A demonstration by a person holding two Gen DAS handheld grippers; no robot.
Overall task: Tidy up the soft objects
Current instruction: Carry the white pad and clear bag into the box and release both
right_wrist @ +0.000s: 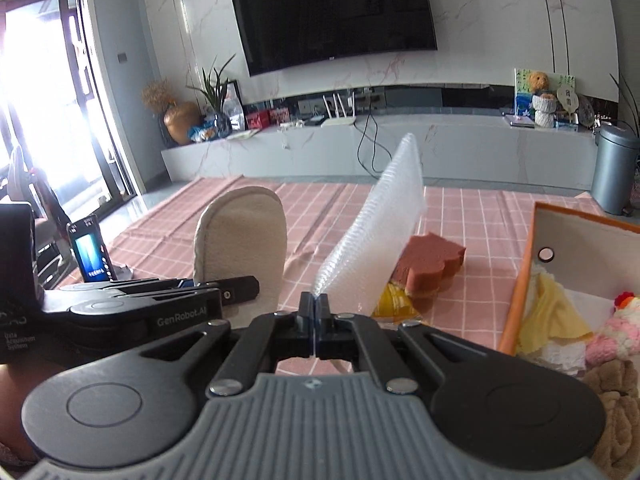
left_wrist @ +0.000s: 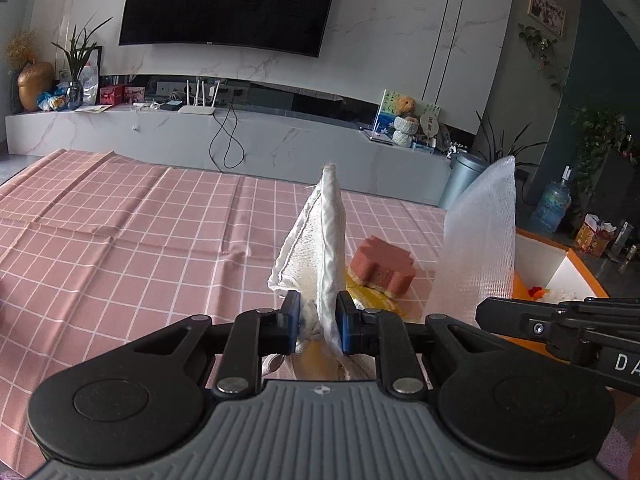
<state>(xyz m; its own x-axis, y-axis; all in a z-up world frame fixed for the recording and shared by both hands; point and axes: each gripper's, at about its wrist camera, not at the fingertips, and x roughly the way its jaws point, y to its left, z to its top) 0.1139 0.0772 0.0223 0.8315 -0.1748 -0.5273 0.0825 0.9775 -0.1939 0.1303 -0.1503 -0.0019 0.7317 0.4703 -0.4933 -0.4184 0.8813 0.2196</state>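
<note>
The left tool (left_wrist: 318,320) is clenched on a cream slipper (left_wrist: 316,240), pinching its edge between blue pads so the toe stands up above the worktop (left_wrist: 120,232). In the right wrist view the same slipper (right_wrist: 240,240) shows its rounded sole side, just beside the left tool's black body, which reads "GenRobot.AI" and, smaller, "Data Acquisition System". In the left wrist view the right tool's arm carries the letters "DA", cut off at the frame edge.

The right tool (right_wrist: 319,320) is clenched on a sheet of clear bubble wrap (right_wrist: 384,232), its jaws closed tight on the lower corner; the sheet rises tilted up and to the right. Behind the sheet, a pink sponge (right_wrist: 432,264) lies on a yellow cloth (right_wrist: 396,302) on the worktop.

To the right sits an orange-rimmed white box (right_wrist: 532,264) holding a pale yellow cloth (right_wrist: 556,312), a pink-and-white knitted toy (right_wrist: 616,332) and other soft items too cramped to tell apart.

The worktop wears a pink cloth with a white grid, creased in folds. A phone (right_wrist: 90,250) with a lit screen stands at its left edge.

Beyond, a marble-look wall carries a large dark TV (right_wrist: 332,12); its logo is too small to read. A long pale console below it holds a white router (left_wrist: 197,109), a gold vase (right_wrist: 180,122), plants and a teddy bear (right_wrist: 538,80). A grey bin (right_wrist: 614,168) stands on the right, bright glass doors on the left.
</note>
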